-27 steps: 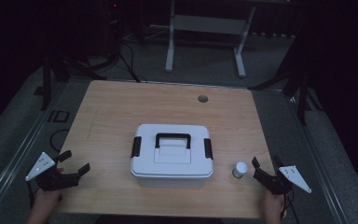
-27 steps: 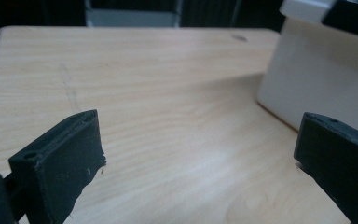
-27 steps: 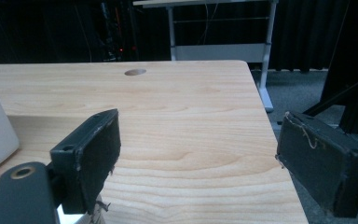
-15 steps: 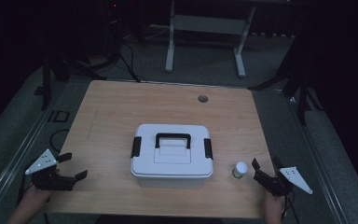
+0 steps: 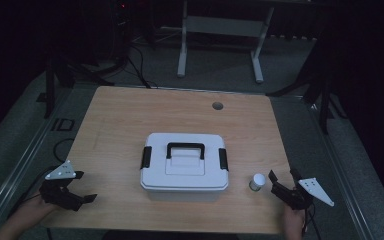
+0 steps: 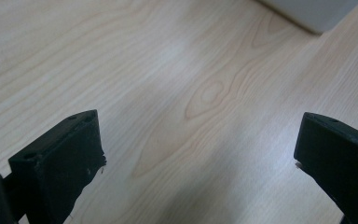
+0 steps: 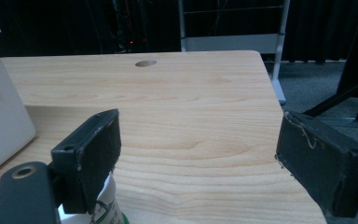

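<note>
A white lidded box (image 5: pixel 184 167) with a black handle and black side latches sits in the middle of the wooden table (image 5: pixel 130 115). A small white bottle (image 5: pixel 257 181) stands upright just right of the box. My right gripper (image 5: pixel 283 175) is open beside that bottle, near the front right corner. In the right gripper view the bottle (image 7: pixel 108 207) sits low behind the left jaw, not between the pads, and the right gripper (image 7: pixel 198 135) is empty. My left gripper (image 5: pixel 84 186) is open at the front left, jaws pointing toward the box. The left gripper (image 6: pixel 200 135) hovers over bare wood.
A round cable hole (image 5: pixel 217 105) lies in the table's far side. The box corner (image 6: pixel 312 14) shows at the top right of the left gripper view. White desk legs (image 5: pixel 182 45) and black stands surround the table on the dark floor.
My left gripper has swung its jaws a little to the right and drifted slightly toward the near edge. The right gripper, the box and the bottle have kept still.
</note>
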Demonstrator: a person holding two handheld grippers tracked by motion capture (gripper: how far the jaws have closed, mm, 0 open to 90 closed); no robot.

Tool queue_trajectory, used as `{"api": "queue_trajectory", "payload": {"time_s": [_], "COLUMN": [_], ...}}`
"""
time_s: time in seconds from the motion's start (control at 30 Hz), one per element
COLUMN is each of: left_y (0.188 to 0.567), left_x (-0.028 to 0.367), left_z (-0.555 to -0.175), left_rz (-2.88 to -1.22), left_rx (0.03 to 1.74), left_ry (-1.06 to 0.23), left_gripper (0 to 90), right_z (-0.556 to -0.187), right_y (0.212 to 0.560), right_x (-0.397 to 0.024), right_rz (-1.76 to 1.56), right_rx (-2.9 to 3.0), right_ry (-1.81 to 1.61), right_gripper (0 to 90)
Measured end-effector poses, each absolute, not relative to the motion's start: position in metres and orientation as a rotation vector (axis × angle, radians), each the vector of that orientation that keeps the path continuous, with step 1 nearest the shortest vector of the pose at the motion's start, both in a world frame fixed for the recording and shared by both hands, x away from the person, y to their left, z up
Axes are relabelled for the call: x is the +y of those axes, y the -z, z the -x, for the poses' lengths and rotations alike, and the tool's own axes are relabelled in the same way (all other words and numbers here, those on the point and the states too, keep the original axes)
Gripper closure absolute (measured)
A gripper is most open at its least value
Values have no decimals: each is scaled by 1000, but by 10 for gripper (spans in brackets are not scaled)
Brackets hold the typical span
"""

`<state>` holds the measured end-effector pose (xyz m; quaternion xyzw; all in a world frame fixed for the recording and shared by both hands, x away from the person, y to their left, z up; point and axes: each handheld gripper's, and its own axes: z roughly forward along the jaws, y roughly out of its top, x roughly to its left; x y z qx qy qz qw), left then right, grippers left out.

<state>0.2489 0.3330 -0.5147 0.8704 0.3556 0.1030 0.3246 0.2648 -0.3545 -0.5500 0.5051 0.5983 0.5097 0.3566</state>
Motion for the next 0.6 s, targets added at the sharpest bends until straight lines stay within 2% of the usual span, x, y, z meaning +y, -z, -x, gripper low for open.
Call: {"api": "queue_trajectory", "payload": {"time_s": [0.07,0.2,0.3,0.6], "left_y": [513,512,509,501], "left_x": [331,327,322,311], "left_z": [-250,-254,-256,-257], "left_rz": [-2345,-2468,-2539,-2759], "left_rx": [936,977,1005,939], "left_ry": [-275,-195,-207,11], "left_gripper": [5,5,4,5], "right_z": [-265,-264,-264,-265], "right_y": [550,550,550,550], "right_x": [-354,-355,-355,-355], "right_rz": [-1302,-1307,-1306,-1308], "right_rx": [1543,1539,1540,1544], "right_ry": [-1314,-1320,-1322,-1321], "right_gripper": [135,135,136,135]}}
